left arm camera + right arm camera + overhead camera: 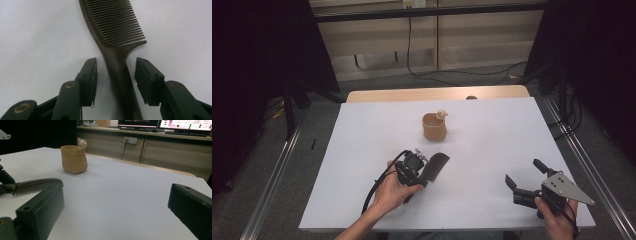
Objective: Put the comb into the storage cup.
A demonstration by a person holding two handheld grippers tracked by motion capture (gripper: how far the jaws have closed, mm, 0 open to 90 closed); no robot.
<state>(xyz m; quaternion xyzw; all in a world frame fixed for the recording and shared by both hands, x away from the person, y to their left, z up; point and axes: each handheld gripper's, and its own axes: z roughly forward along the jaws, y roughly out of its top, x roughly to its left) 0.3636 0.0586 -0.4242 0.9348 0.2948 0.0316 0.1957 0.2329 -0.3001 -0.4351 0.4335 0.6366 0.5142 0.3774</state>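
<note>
A dark brown comb lies flat on the white table sheet, teeth end pointing away from the person. My left gripper is lowered over its handle. In the left gripper view the comb runs up between the two jaws, with a narrow gap of sheet on each side of the handle, so my left gripper is open around it. My right gripper rests open near the front right of the table with nothing between its jaws. From the right gripper view the comb is at the left.
A tan clay cup with a small pale figure on its rim stands at the table's middle back, and is also in the right gripper view. Bare wooden table edge lies beyond the sheet. Metal rails flank both sides.
</note>
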